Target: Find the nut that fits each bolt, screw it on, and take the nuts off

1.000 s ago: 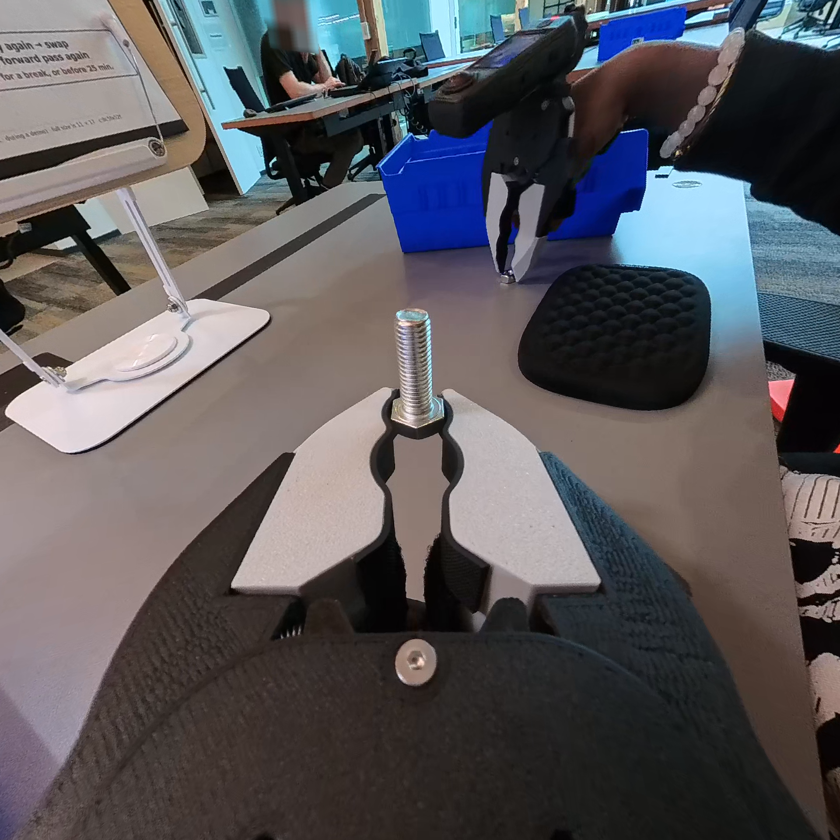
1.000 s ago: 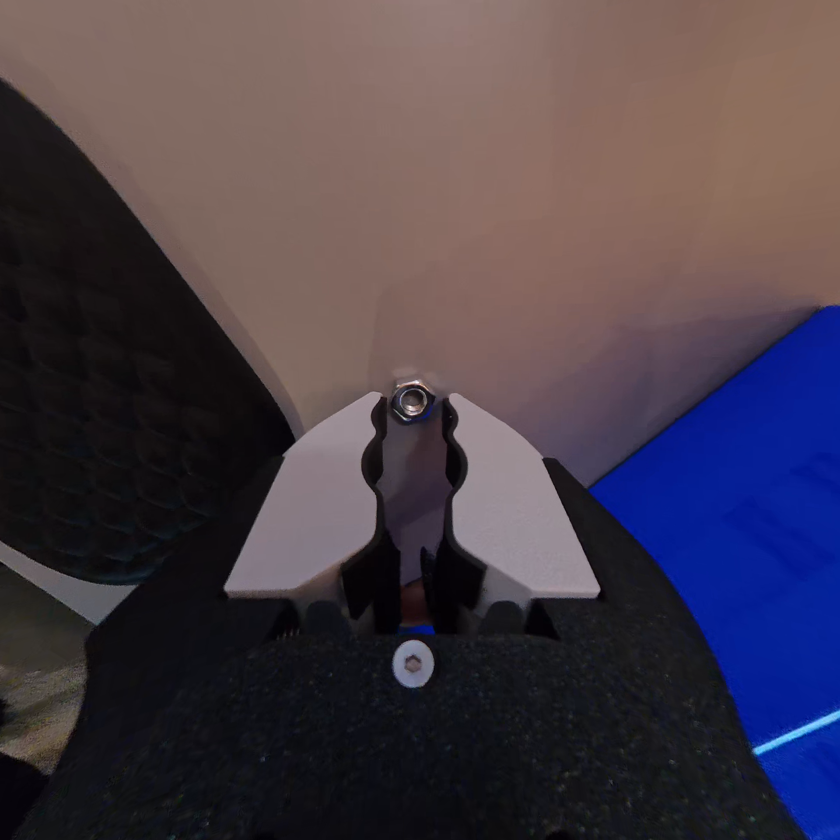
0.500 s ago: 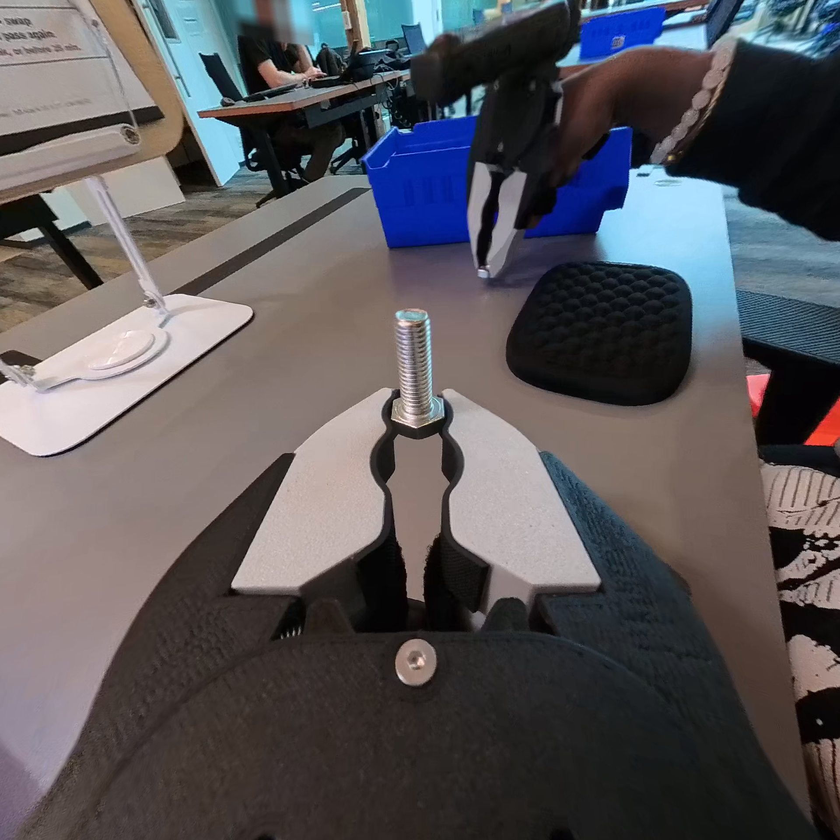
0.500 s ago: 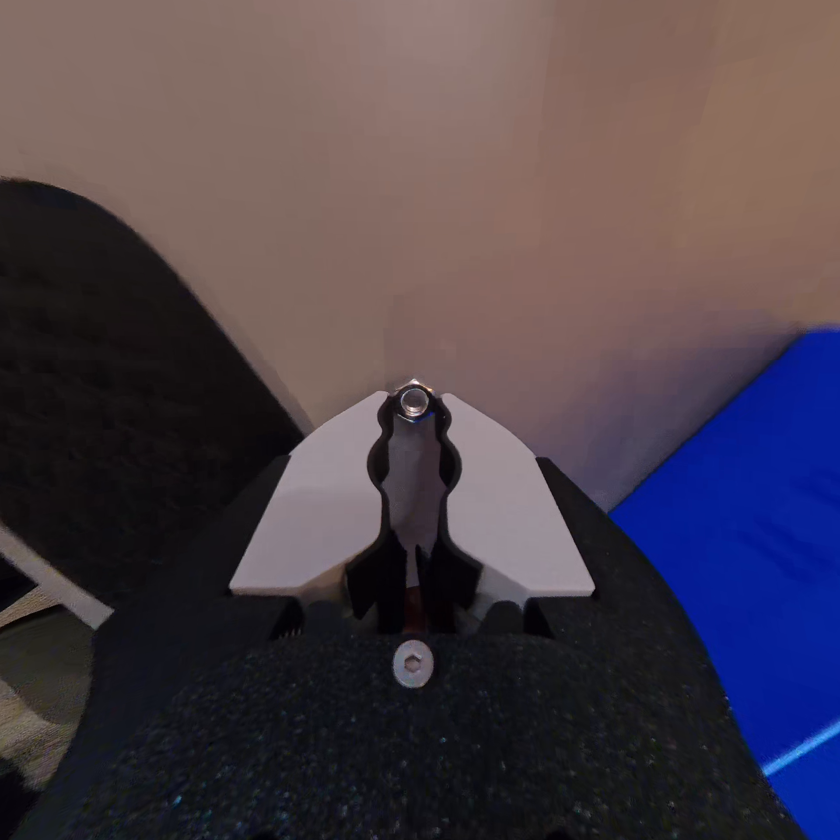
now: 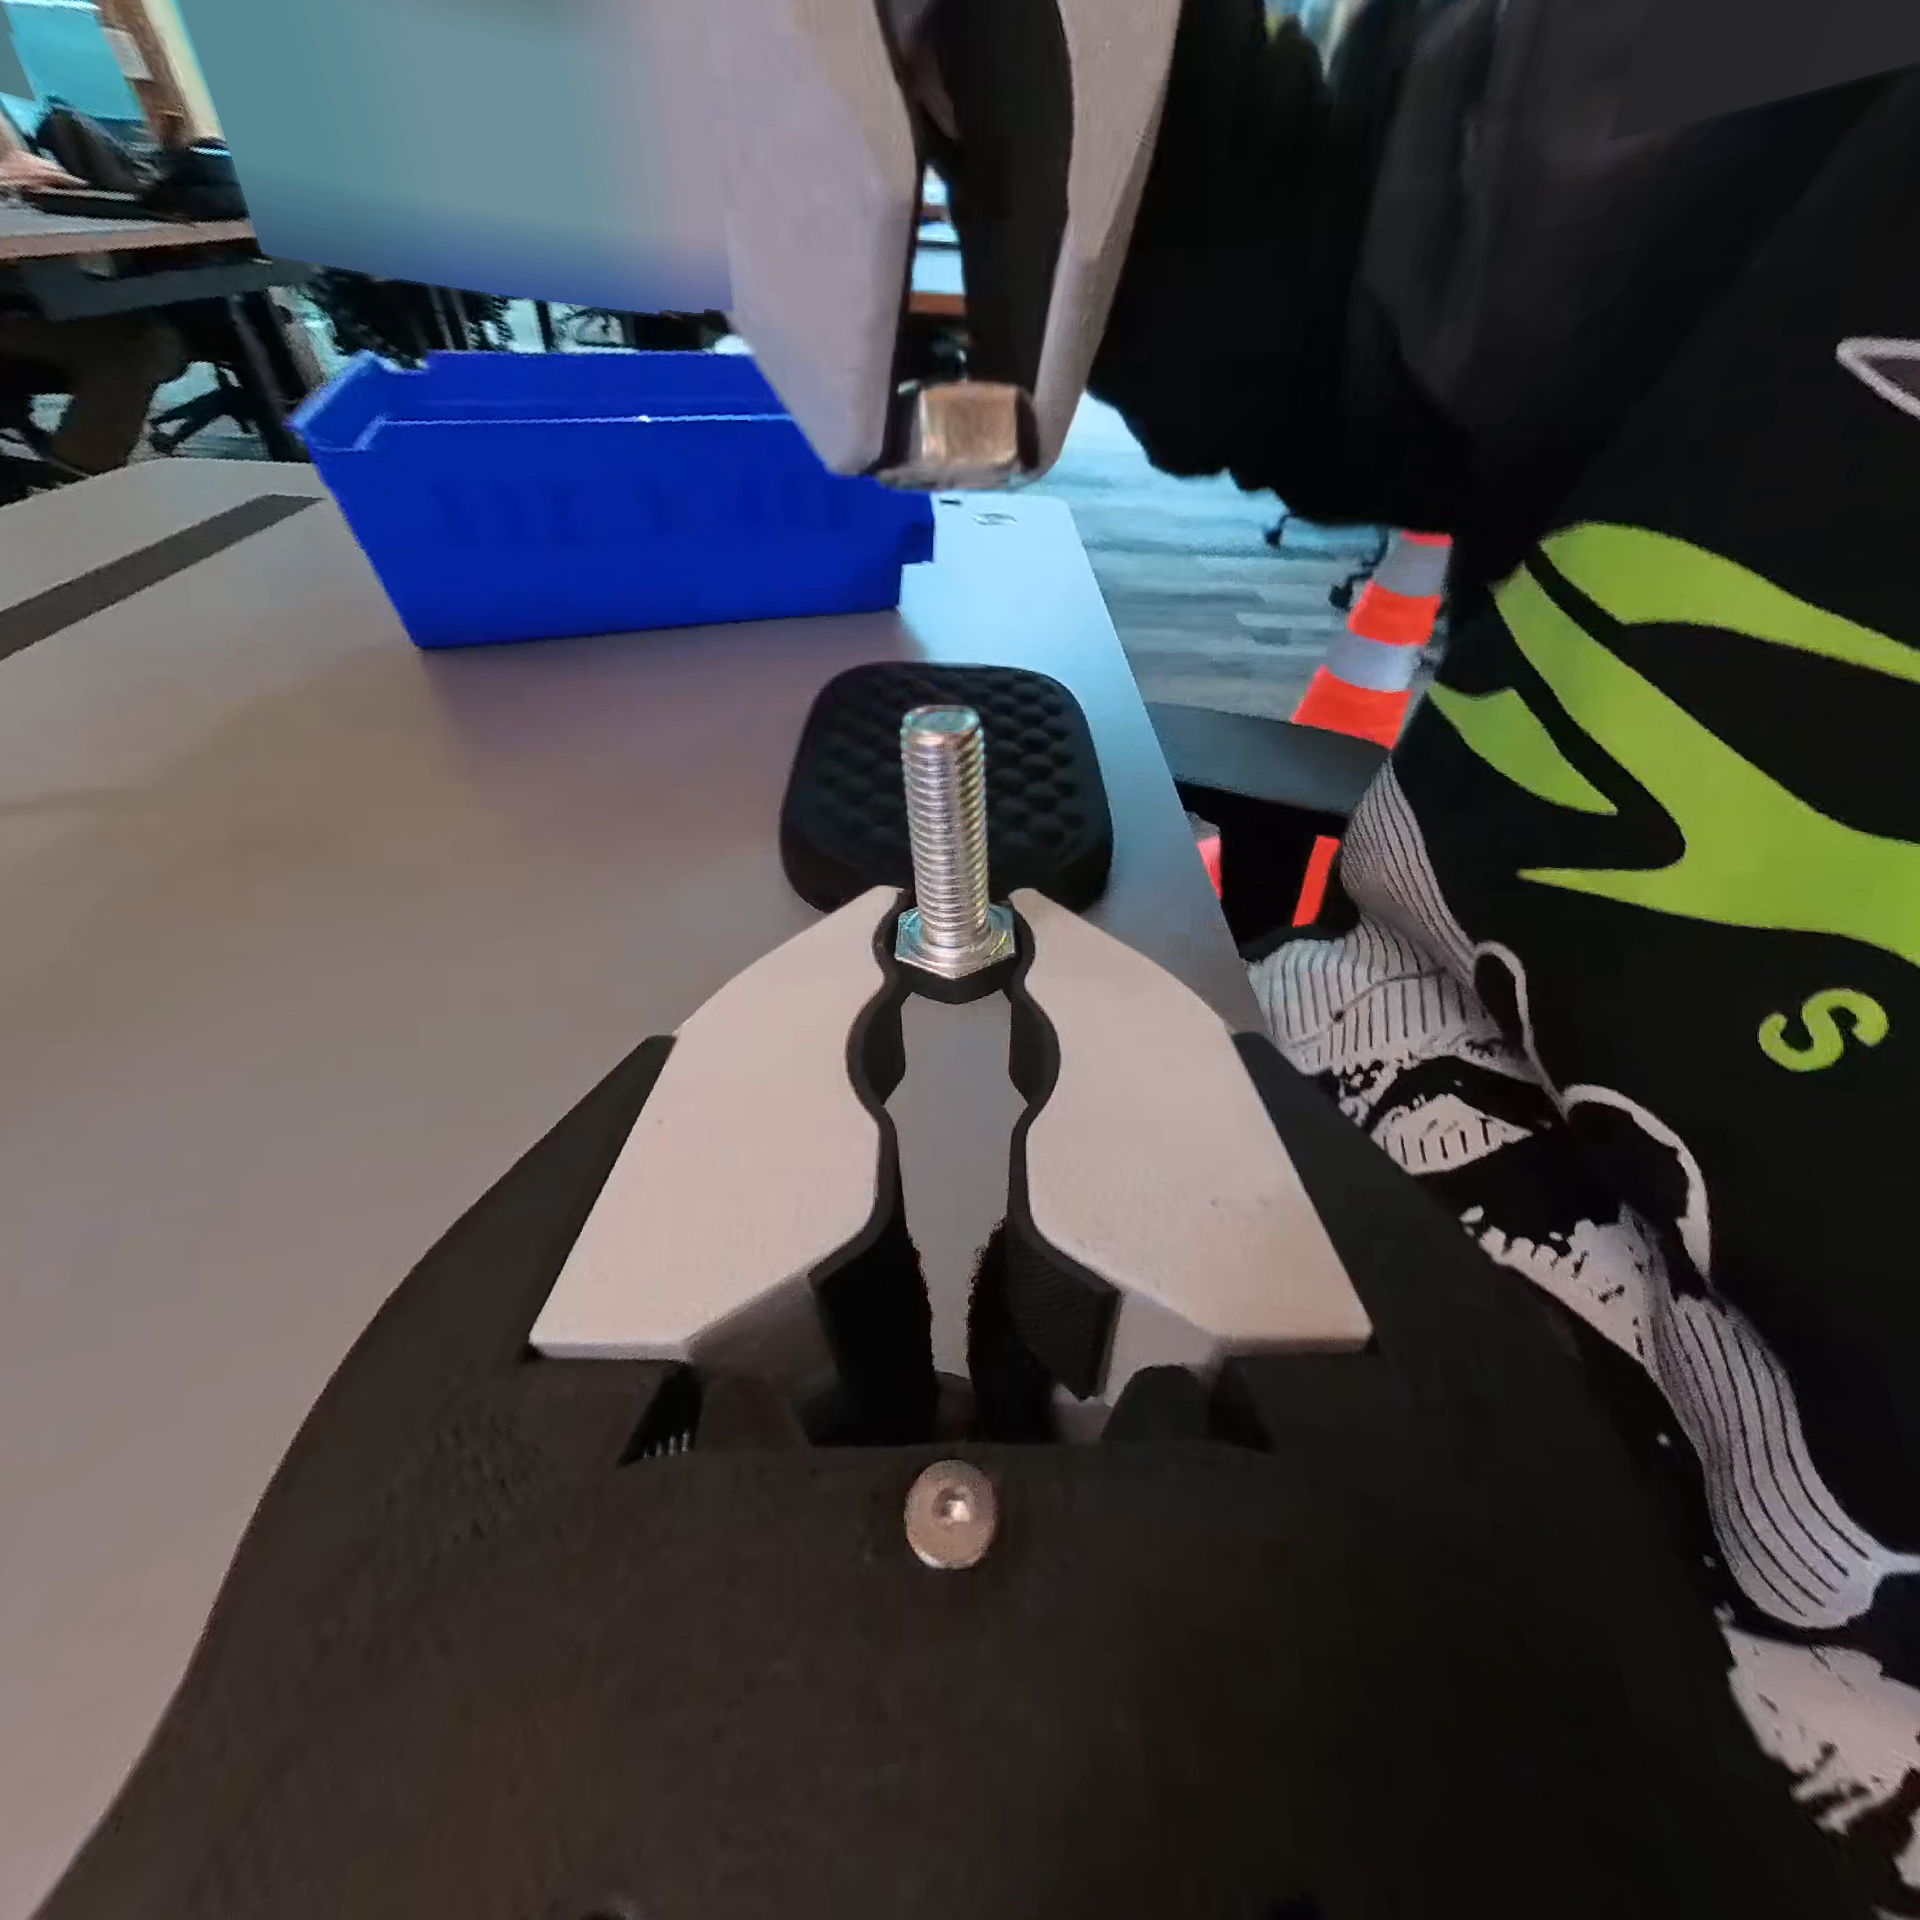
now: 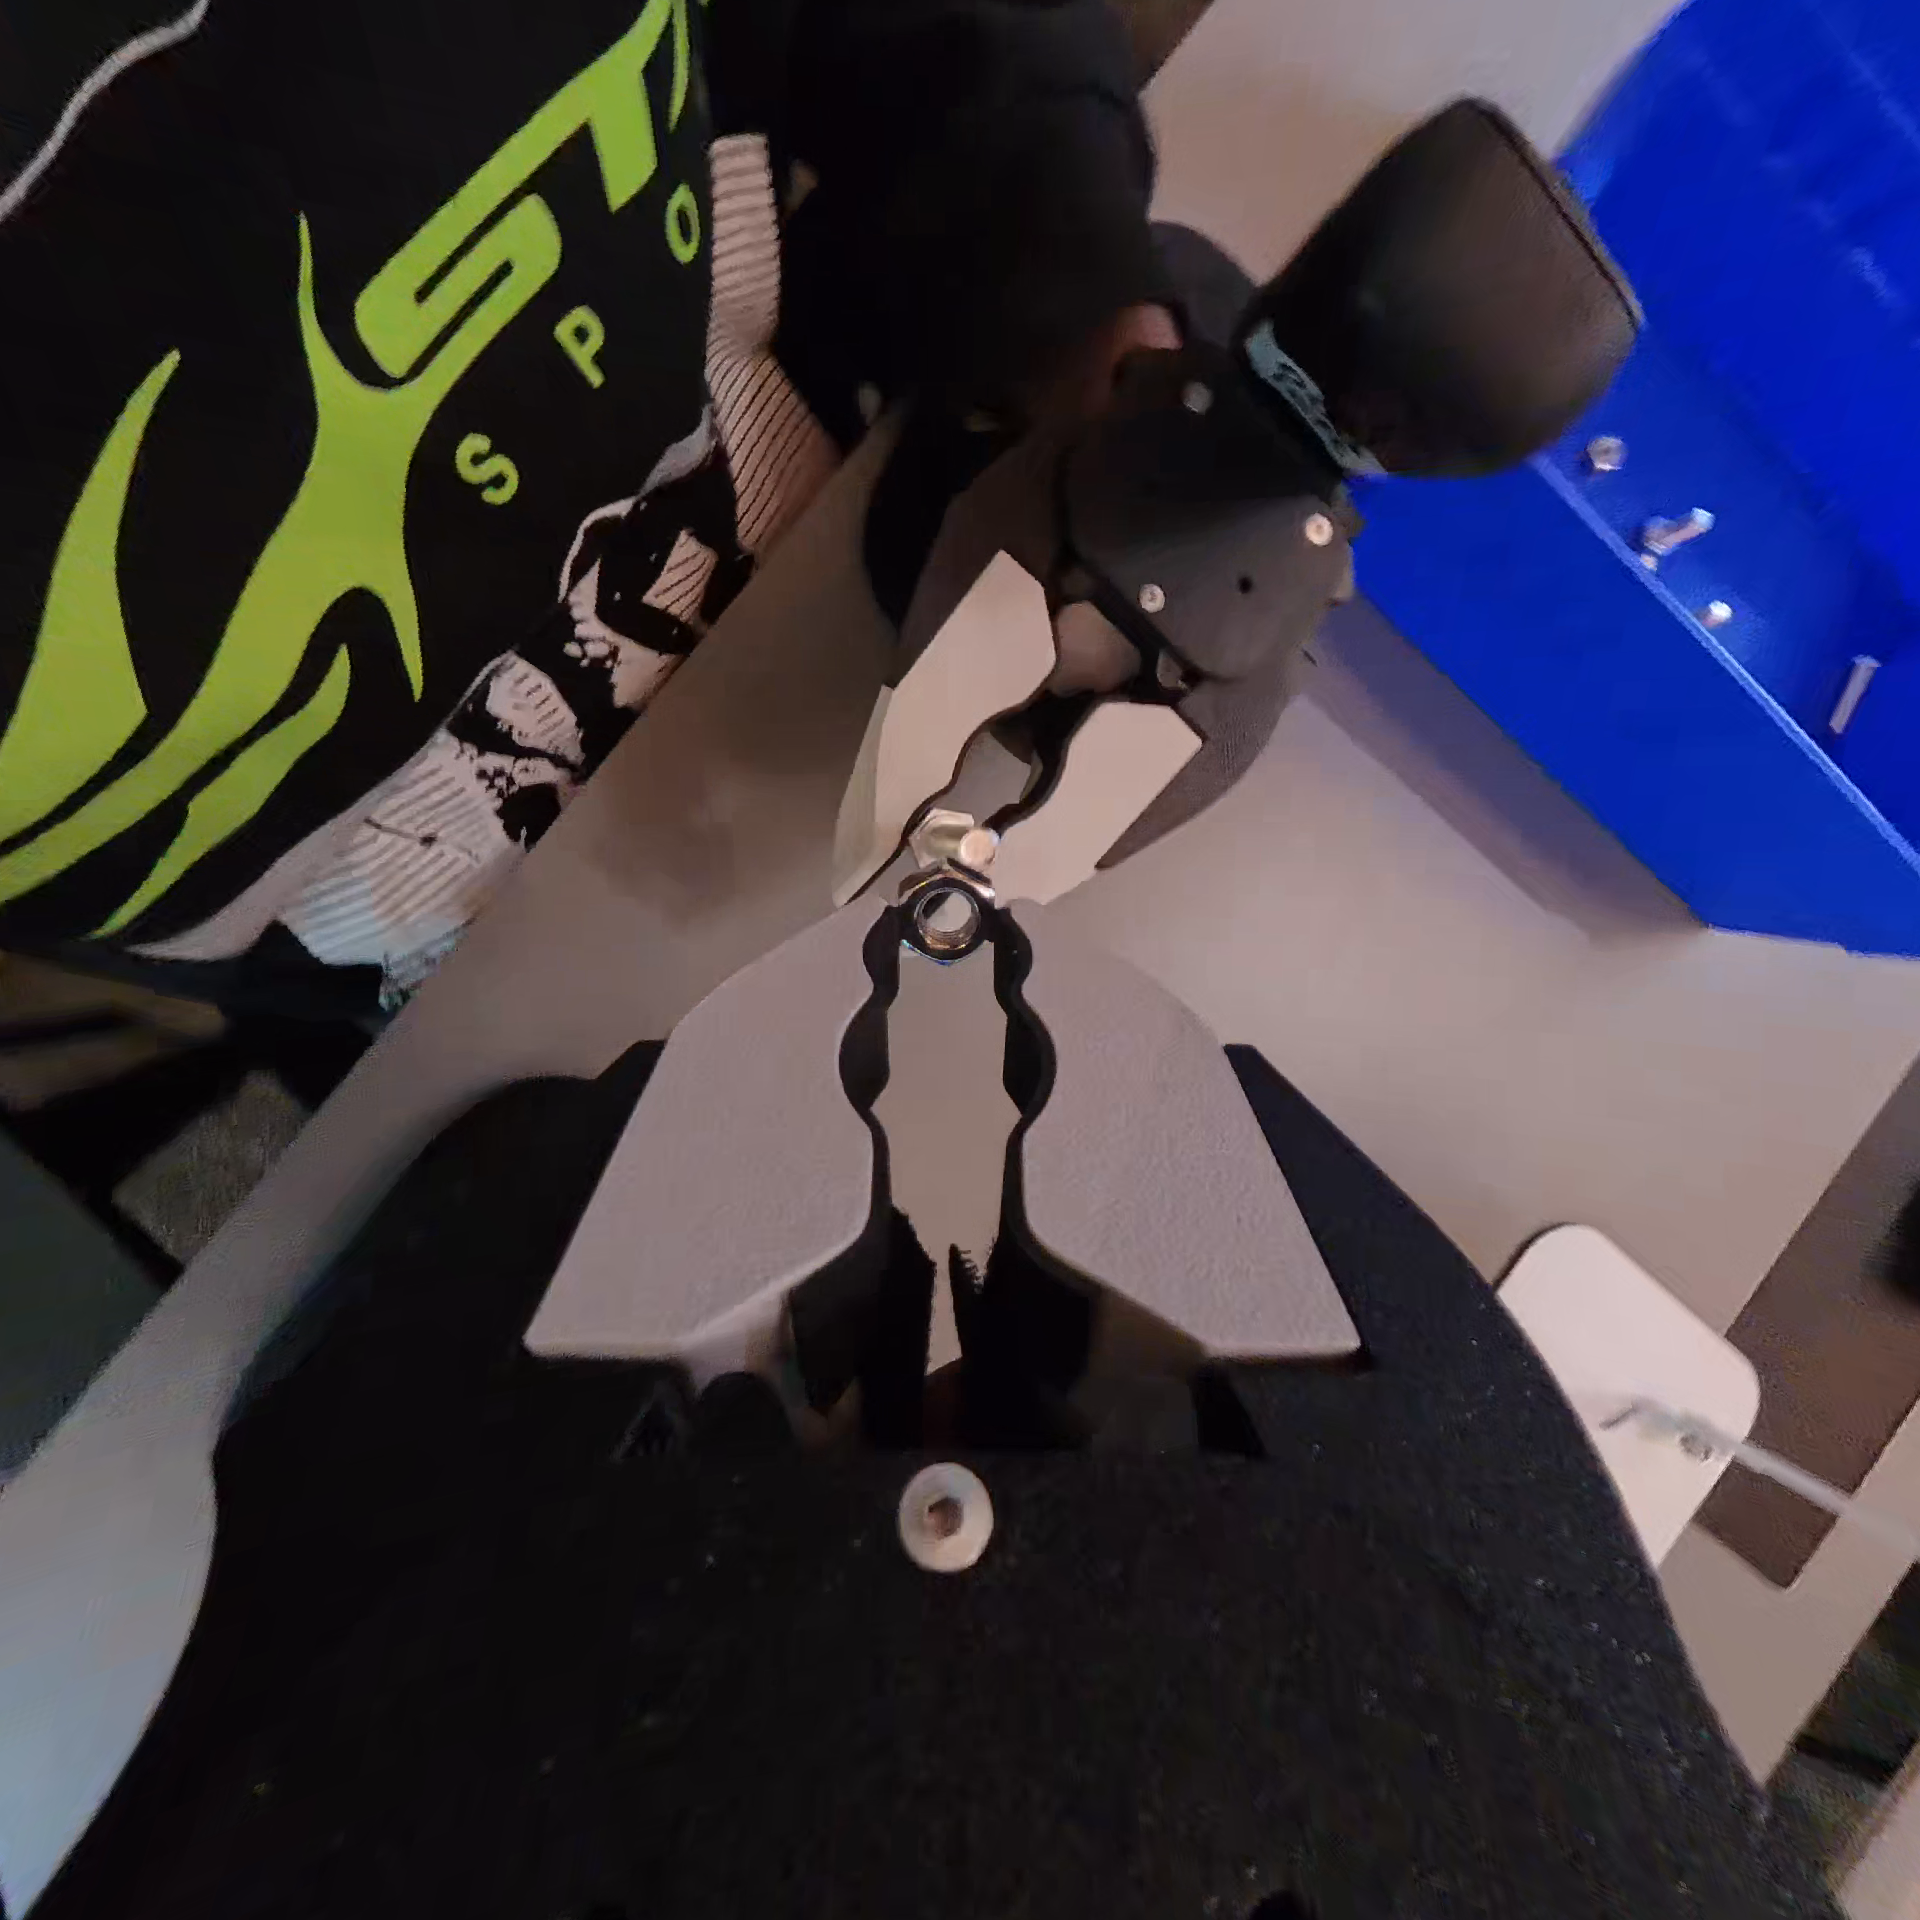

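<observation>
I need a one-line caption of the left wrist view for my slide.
Left gripper holds a bolt upright while the right gripper brings a nut above it.

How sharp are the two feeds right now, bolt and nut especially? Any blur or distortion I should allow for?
Left wrist view: bolt crisp, threads readable; the nut in the right gripper is close overhead and soft; wide-angle bending at the table edges. Right wrist view: nut fairly sharp, bolt tip glaring and slightly blurred; blue bin smeared.
</observation>
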A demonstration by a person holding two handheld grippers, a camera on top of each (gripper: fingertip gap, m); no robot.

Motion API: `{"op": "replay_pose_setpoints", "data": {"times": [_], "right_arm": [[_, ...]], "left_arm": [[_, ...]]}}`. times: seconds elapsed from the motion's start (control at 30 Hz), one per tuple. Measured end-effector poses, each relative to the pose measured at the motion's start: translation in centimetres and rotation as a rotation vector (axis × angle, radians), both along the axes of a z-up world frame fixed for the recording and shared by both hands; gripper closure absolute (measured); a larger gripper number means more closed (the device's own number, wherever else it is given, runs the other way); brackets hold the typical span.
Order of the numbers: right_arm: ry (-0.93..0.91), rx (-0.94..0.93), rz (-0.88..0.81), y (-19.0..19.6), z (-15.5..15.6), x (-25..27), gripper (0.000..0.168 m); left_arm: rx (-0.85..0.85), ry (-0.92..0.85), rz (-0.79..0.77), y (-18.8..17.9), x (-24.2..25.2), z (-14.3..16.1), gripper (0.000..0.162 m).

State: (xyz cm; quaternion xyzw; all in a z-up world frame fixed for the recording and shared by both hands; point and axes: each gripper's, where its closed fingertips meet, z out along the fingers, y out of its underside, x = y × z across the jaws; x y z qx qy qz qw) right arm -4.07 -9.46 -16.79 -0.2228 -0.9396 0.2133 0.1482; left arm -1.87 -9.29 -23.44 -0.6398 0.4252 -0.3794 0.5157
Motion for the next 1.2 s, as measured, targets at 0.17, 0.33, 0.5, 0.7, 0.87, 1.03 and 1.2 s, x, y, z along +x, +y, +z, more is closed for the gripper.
{"op": "replay_pose_setpoints", "data": {"times": [0.17, 0.33, 0.5, 0.7, 0.87, 1.03, 1.2], "right_arm": [[-0.113, 0.127, 0.124, -0.9, -1.4, -0.4, 0.151], [-0.176, 0.161, 0.171, -1.1, -2.4, -0.3, 0.151], [-0.194, 0.163, 0.189, -1.1, -3.0, 0.0, 0.151], [-0.194, 0.170, 0.166, -0.7, -3.3, 0.0, 0.151], [-0.202, 0.193, -0.002, 0.8, -3.5, -0.7, 0.151], [-0.248, 0.161, -0.241, 2.7, -4.1, -0.9, 0.151], [-0.240, 0.170, -0.513, 4.6, -4.2, -1.5, 0.151]], "left_arm": [[0.002, 0.042, -0.045, -0.6, 0.5, -0.6, 0.146], [-0.004, 0.066, -0.055, -0.7, 0.7, -0.9, 0.146], [-0.001, 0.066, -0.067, -0.9, 0.7, -0.9, 0.146], [-0.027, 0.075, -0.045, -0.6, 0.6, -1.2, 0.147], [-0.076, 0.073, 0.069, 1.0, 0.0, -1.4, 0.147], [-0.052, 0.160, 0.314, 3.4, -1.1, -2.2, 0.147], [-0.020, 0.229, 0.602, 5.6, -2.9, -2.3, 0.147]]}}
